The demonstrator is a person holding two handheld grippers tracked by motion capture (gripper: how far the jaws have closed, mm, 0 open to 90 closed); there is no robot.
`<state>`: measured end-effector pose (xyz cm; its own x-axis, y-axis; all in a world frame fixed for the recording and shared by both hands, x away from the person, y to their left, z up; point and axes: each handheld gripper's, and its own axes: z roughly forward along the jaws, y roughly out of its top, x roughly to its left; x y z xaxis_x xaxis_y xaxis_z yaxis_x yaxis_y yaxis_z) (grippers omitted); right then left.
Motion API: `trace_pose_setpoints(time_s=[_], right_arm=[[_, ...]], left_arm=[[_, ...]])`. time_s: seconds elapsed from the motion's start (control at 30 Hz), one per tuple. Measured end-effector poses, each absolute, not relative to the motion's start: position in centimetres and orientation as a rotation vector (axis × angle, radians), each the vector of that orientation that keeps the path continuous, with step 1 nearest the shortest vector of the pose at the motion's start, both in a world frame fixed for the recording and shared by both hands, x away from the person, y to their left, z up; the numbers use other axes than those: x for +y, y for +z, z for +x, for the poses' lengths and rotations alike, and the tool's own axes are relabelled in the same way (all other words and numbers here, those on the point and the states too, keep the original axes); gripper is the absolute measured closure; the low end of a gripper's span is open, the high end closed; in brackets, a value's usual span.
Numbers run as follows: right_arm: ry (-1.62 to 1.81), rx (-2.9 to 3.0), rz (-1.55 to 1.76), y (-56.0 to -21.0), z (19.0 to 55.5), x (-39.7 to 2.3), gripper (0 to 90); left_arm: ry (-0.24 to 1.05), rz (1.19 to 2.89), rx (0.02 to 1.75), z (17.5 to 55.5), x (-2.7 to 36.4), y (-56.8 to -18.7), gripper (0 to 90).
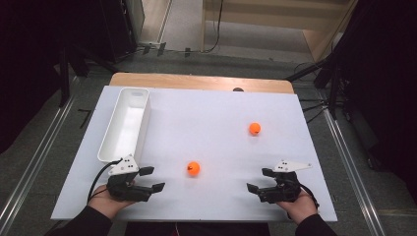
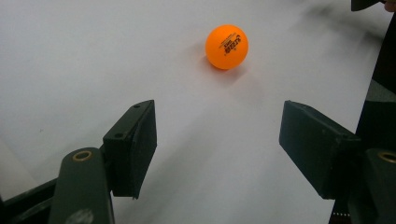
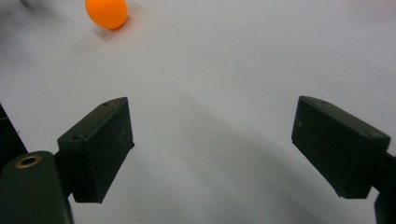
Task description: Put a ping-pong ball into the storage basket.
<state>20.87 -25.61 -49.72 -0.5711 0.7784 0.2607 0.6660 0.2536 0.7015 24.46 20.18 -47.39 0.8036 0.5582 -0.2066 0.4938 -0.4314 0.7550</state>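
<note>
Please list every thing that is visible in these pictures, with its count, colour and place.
balls: 2, orange, one near the table's front middle between the grippers, one farther back to the right
bin: 1, white, long, at the table's left, nothing seen inside
table: 1, white top, wooden strip at far edge
left gripper: 1, black, front left, jaws open, nothing between them
right gripper: 1, black, front right, jaws open, nothing between them

The near orange ball, lying toward the table's front edge, bears small black print in the left gripper view, too small and blurred to read. Nothing else carries lettering.
</note>
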Motion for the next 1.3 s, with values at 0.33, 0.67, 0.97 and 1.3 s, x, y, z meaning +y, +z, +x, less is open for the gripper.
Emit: trace_pose_setpoints(time_s=[0.33, 0.67, 0.97, 1.3], right_arm=[[1.199, 2.386, 1.37, -49.8, 20.7, -25.7, 11.2], [1.189, 2.385, 1.375, -49.8, 20.6, -25.6, 11.2], [1.186, 2.385, 1.372, -49.8, 20.6, -25.7, 11.3], [1.182, 2.385, 1.367, -49.8, 20.6, -25.7, 11.3]], left_arm=[[0.096, 2.142, 0.776, 24.8, 19.0, -46.6, 22.9], [0.068, 2.076, 0.718, 24.9, 18.3, -46.2, 7.6], [0.087, 2.085, 0.68, 24.7, 17.1, -45.9, 0.0], [0.1, 2.086, 0.698, 25.4, 16.2, -45.8, 0.0]])
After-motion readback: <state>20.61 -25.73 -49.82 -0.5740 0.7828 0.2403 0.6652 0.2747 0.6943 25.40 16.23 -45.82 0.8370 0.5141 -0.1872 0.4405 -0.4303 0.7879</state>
